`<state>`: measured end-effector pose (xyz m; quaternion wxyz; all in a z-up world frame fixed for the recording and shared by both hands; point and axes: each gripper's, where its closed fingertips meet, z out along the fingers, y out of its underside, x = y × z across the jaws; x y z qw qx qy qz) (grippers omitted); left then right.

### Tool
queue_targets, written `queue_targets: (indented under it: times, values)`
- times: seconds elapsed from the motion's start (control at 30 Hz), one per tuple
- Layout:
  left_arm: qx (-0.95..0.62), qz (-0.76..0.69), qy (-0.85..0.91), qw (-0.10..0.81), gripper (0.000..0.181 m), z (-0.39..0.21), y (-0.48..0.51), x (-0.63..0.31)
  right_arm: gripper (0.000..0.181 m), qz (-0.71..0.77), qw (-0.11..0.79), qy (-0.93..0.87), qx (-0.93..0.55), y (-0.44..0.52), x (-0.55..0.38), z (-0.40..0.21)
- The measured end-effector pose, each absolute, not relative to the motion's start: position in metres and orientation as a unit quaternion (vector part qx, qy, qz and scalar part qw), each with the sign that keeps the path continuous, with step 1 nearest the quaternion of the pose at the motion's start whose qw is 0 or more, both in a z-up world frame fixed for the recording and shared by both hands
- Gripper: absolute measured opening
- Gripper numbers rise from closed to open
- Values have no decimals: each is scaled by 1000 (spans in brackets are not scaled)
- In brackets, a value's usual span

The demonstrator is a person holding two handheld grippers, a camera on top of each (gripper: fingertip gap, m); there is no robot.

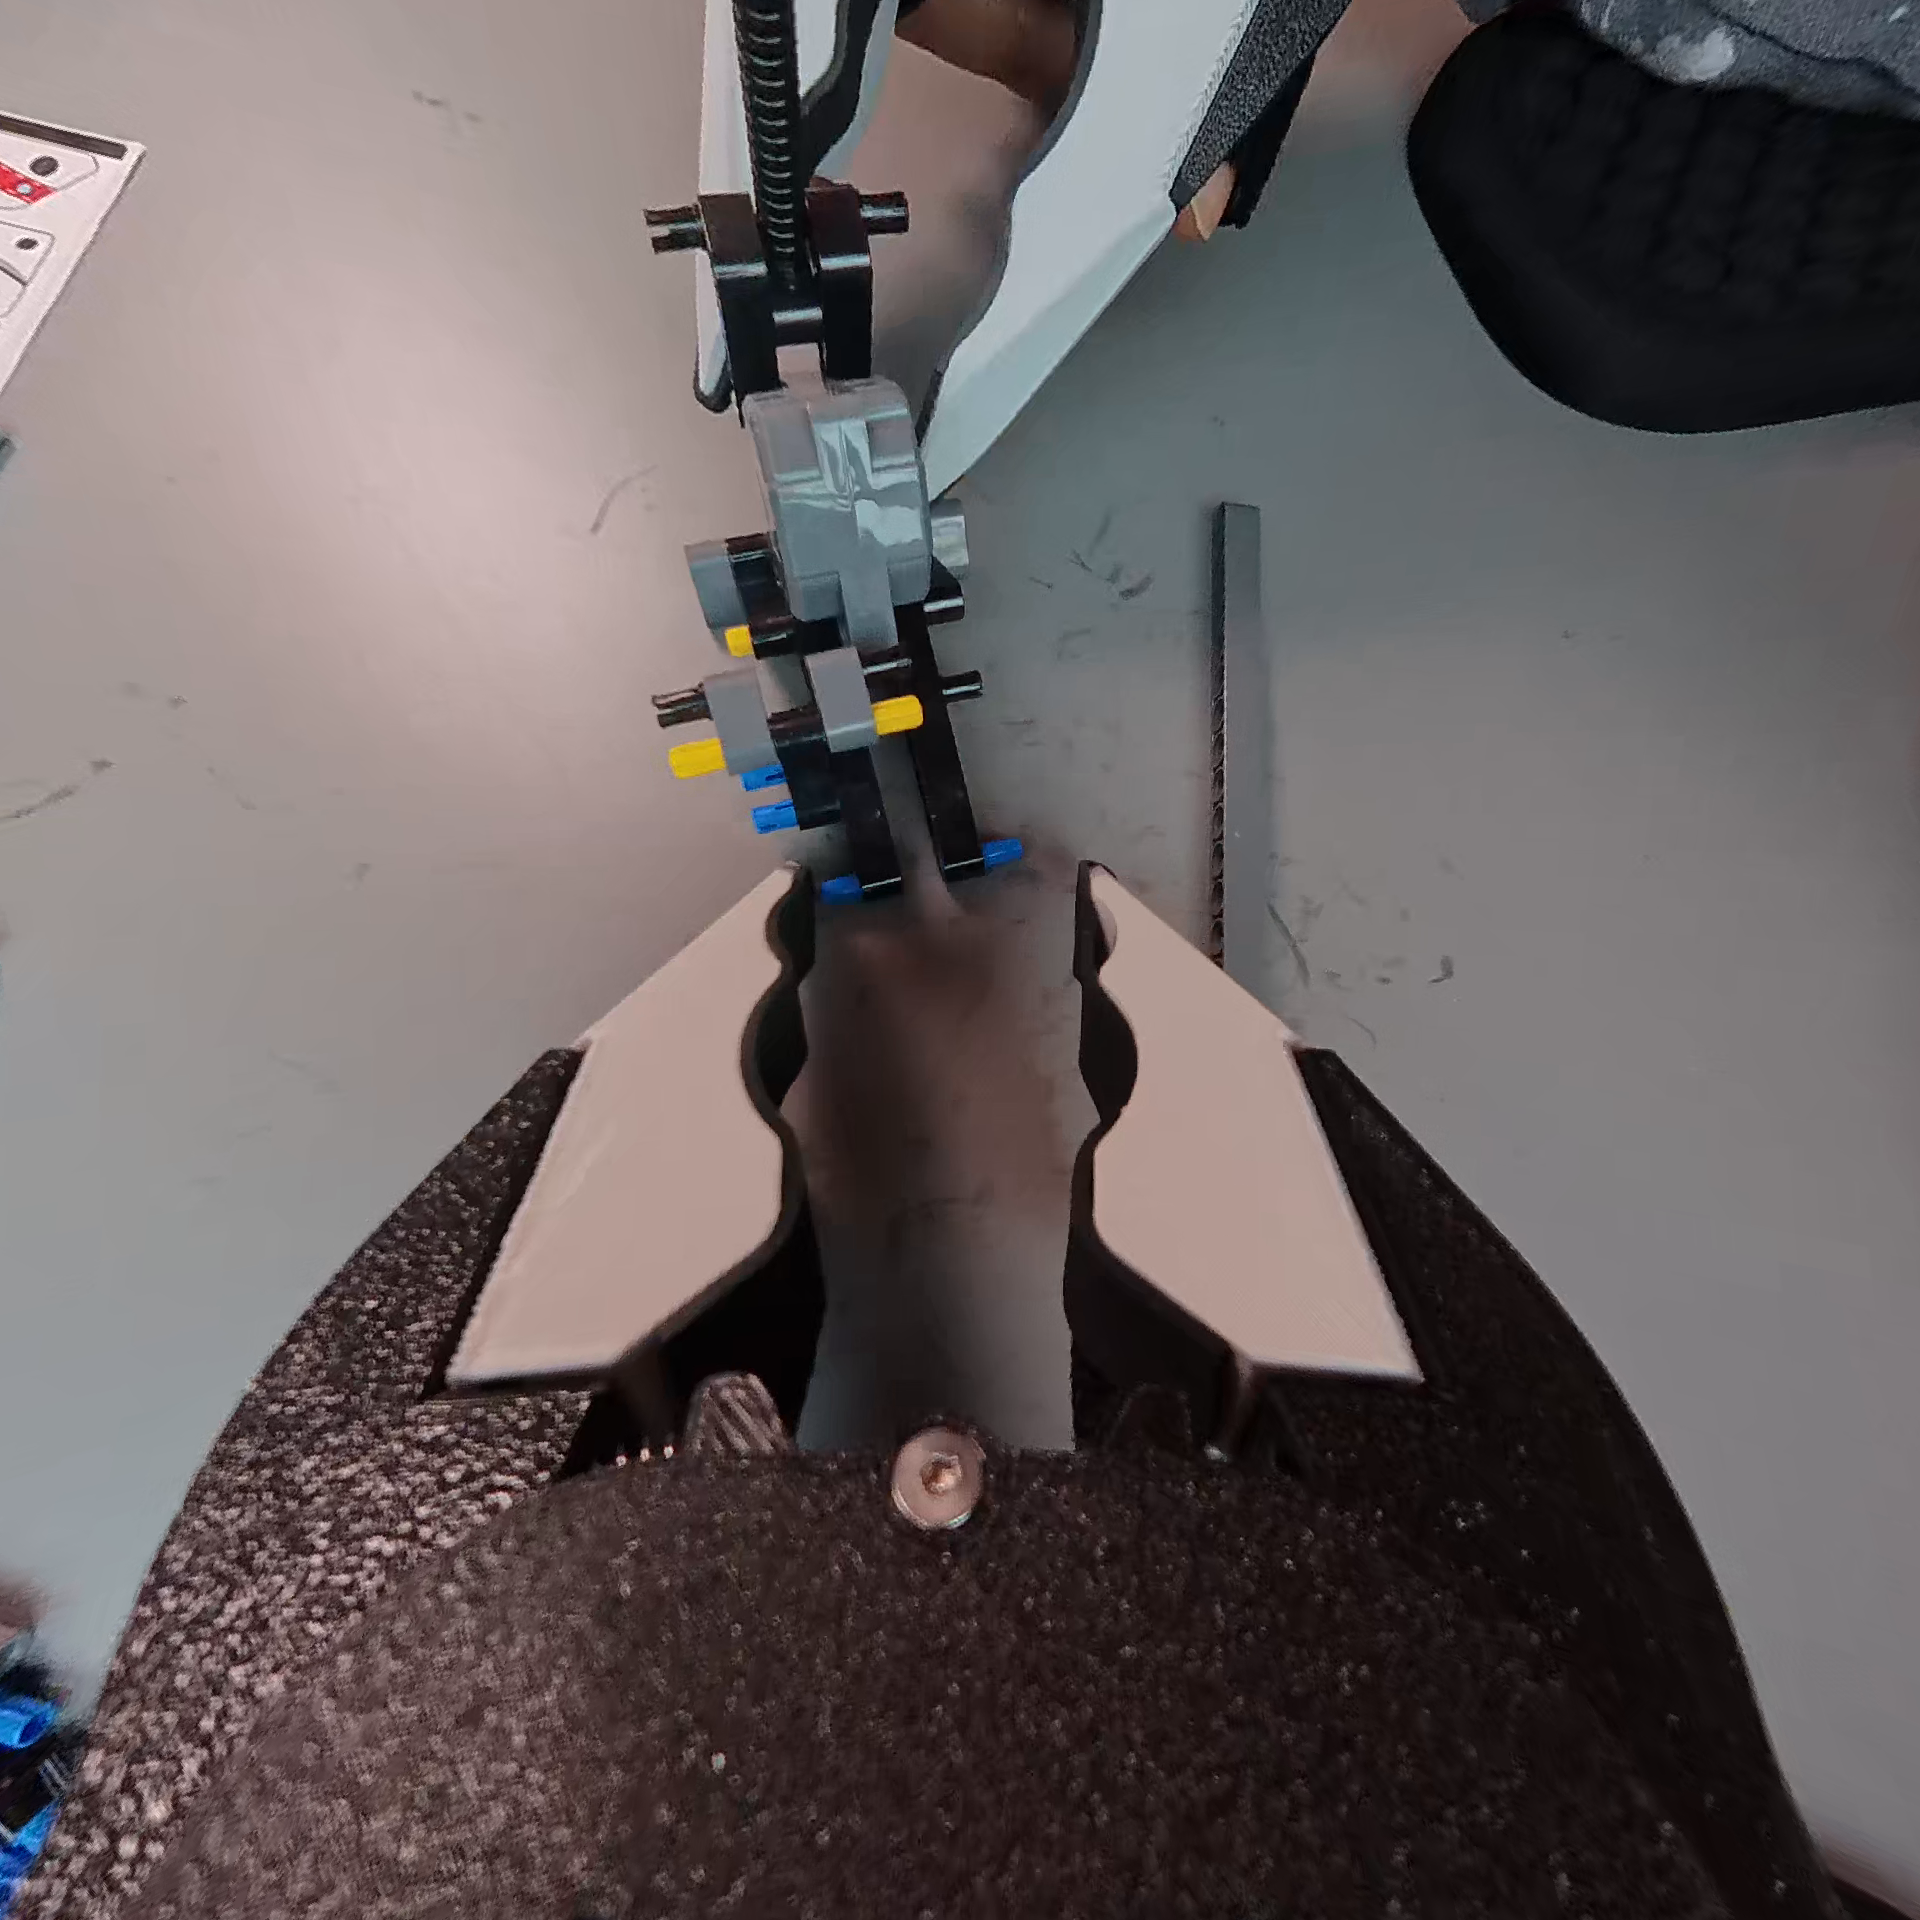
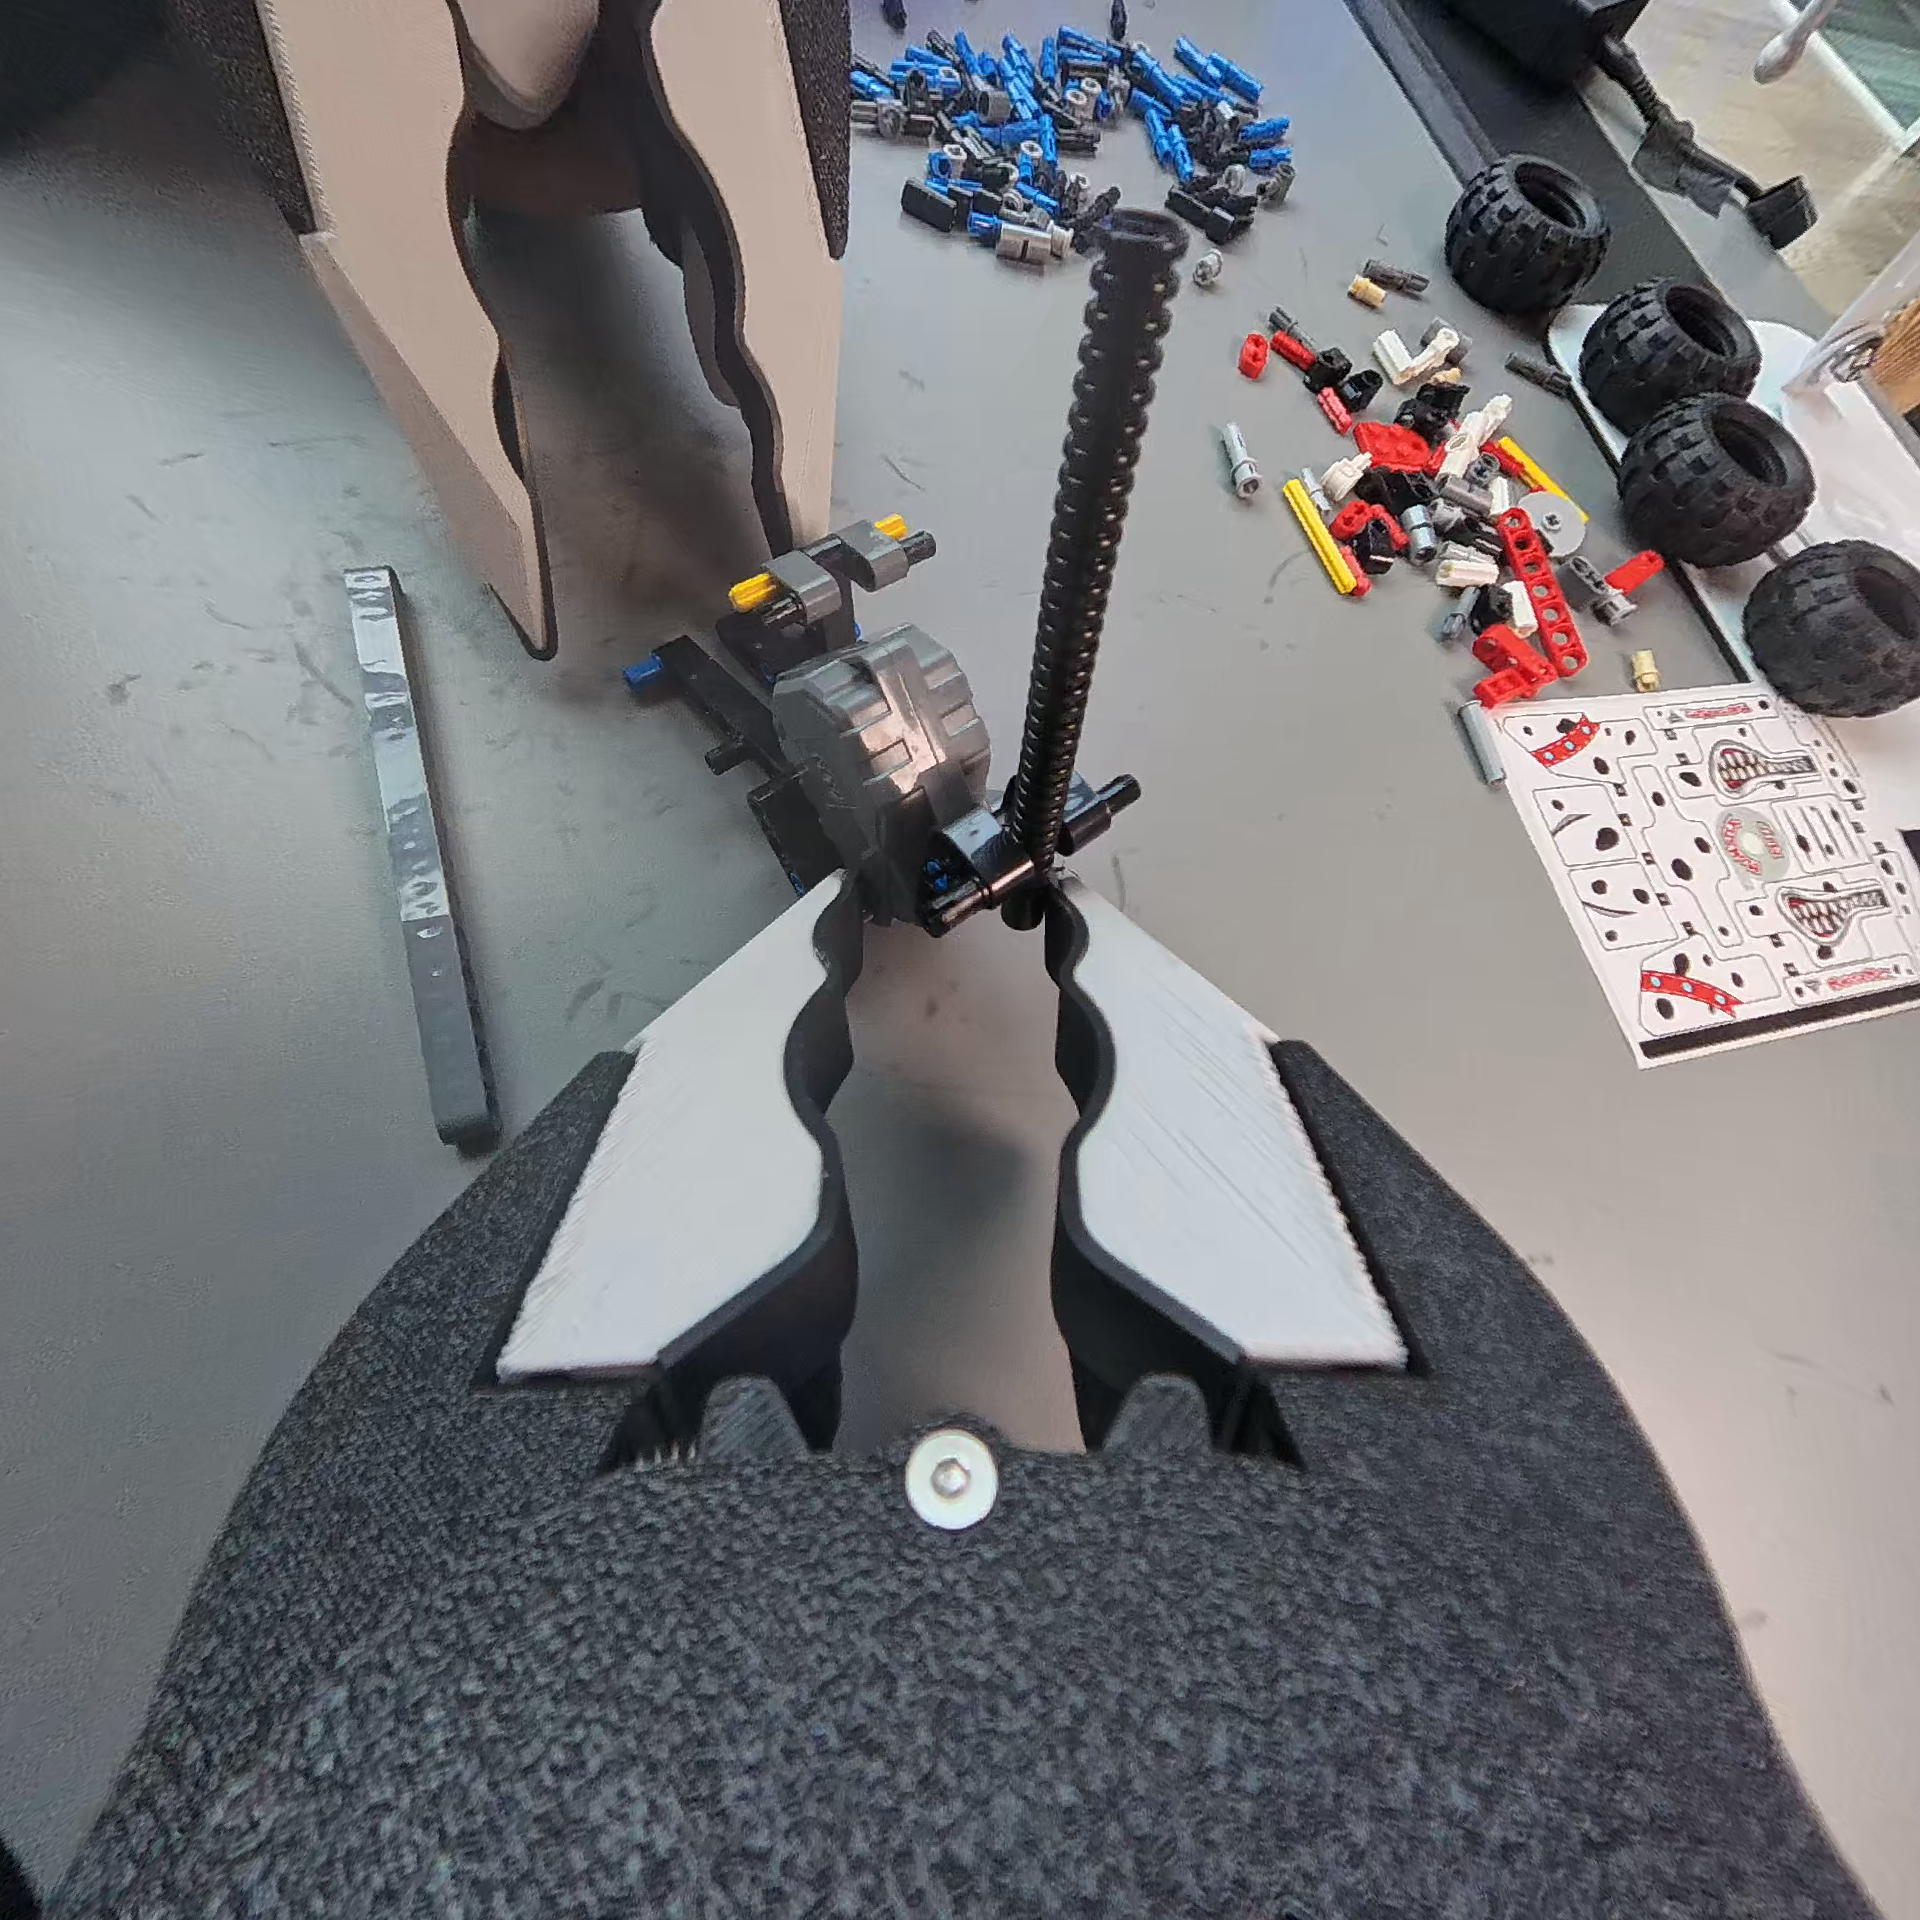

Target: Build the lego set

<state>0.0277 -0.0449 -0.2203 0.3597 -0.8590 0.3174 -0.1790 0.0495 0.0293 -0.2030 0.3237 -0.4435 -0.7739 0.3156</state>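
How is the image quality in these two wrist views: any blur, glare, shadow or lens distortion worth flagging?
Left wrist view: sharp on the assembly, shadow pooling between the left hand-held gripper fingers, edges bent by the wide lens, bottom-left corner blurred. Right wrist view: evenly lit, glare on the grey beam, tyres stretched toward the edge; the right hand-held gripper is crisp.

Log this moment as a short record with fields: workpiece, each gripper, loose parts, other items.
workpiece: partly built black and grey lego assembly with an upright black ribbed hose, lying on the grey table
right gripper: tips at the assembly's near end by the hose base; grip unclear
left gripper: open, just short of the assembly's blue-pinned end
loose parts: blue and black pin pile; red, white and yellow piece pile; four black knobby tyres
other: sticker sheet; grey strip
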Motion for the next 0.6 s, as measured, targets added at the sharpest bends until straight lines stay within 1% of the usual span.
queue_targets:
  times: [0.13, 0.27, 0.6]
  values:
    - [-865, -166, 309, 359, 45, -222, -43, 24, 35, 309, 334, -775, -438, 29, 48, -203]
    - [-865, -160, 311, 359, 44, -223, -44, 24, 35, 285, 349, -787, -421, 28, 49, -201]
    - [-861, -185, 320, 349, 45, -221, -53, 25, 54, 257, 358, -800, -407, 22, 51, -194]
